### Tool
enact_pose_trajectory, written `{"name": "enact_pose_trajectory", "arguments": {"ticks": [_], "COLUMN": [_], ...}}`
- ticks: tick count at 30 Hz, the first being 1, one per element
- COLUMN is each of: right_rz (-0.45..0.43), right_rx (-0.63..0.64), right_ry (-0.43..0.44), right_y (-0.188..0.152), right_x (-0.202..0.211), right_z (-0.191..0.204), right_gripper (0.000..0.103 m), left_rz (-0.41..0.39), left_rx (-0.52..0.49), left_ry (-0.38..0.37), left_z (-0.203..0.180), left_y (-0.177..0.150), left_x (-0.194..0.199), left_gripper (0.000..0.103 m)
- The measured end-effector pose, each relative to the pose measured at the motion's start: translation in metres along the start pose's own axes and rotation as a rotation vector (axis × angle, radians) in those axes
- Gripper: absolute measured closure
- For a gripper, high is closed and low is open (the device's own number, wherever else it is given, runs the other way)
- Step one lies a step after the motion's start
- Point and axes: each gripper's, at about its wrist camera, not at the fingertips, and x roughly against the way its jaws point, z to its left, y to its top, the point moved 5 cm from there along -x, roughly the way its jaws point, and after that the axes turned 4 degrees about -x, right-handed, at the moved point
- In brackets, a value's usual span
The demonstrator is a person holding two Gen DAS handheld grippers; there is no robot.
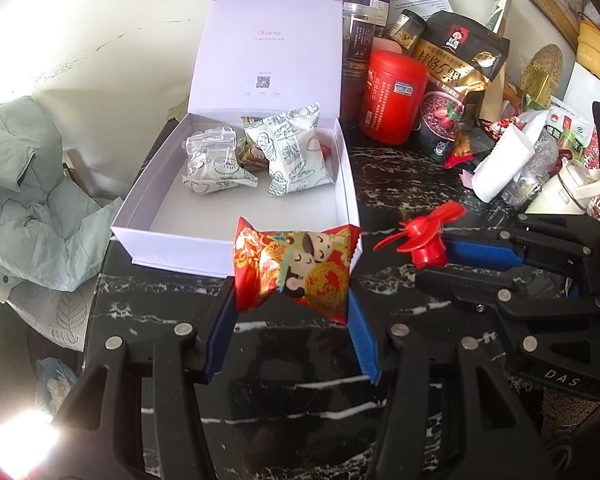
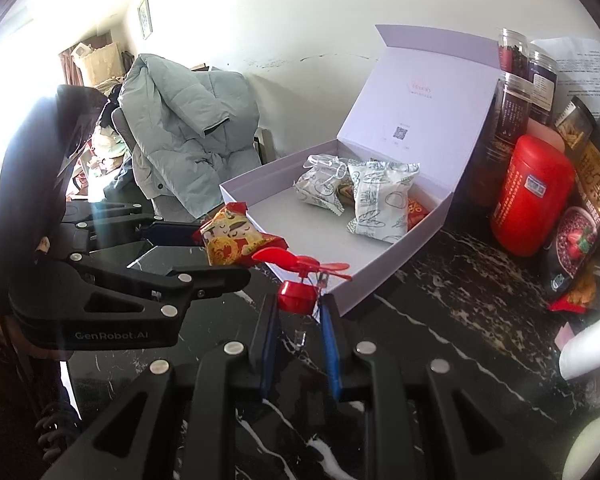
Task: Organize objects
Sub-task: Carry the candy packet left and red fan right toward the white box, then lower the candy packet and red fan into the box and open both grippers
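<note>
My left gripper (image 1: pixel 292 296) is shut on a red snack packet with cartoon figures (image 1: pixel 296 268), held above the black marble table just in front of the open white box (image 1: pixel 236 248). The packet also shows in the right wrist view (image 2: pixel 232 240). My right gripper (image 2: pixel 298 310) is shut on a small red fan (image 2: pixel 300 286), beside the box's near corner (image 2: pixel 380 280); the fan also shows in the left wrist view (image 1: pixel 424 236). The box holds two white patterned packets (image 1: pixel 296 148), a clear plastic piece (image 1: pixel 212 142) and small wrapped sweets.
A red canister (image 1: pixel 392 96), dark jars (image 1: pixel 356 40) and a black-gold cereal bag (image 1: pixel 456 80) stand behind the box on the right. A heap of packets and a bottle (image 1: pixel 556 192) lies at far right. A pale green jacket (image 1: pixel 24 200) hangs left of the table.
</note>
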Motion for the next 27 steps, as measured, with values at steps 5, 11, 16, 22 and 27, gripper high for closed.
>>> {"name": "enact_pose_trajectory", "arguments": {"ticks": [5, 11, 16, 22, 27], "right_rz": [-0.006, -0.010, -0.026, -0.036, -0.039], "right_rx": [0.002, 0.003, 0.004, -0.005, -0.007], "right_ry": [-0.003, -0.007, -0.005, -0.016, -0.020], "right_y": [0.018, 0.040, 0.059, 0.081, 0.096], "right_x": [-0.011, -0.025, -0.035, -0.049, -0.060], "right_z": [-0.010, -0.024, -0.034, -0.049, -0.059], "right_gripper": [0.083, 0.083, 0.083, 0.083, 0.083], "left_rz": [-0.013, -0.014, -0.019, -0.026, -0.027], "left_rx": [0.000, 0.003, -0.001, -0.009, 0.009], "left_ry": [0.007, 0.011, 0.016, 0.028, 0.019], "left_z": [0.011, 0.023, 0.030, 0.042, 0.053], "left_y": [0.019, 0.041, 0.059, 0.081, 0.095], "left_x": [-0.010, -0.025, -0.036, -0.053, -0.067], "left_gripper": [0.053, 0.053, 0.053, 0.053, 0.053]}}
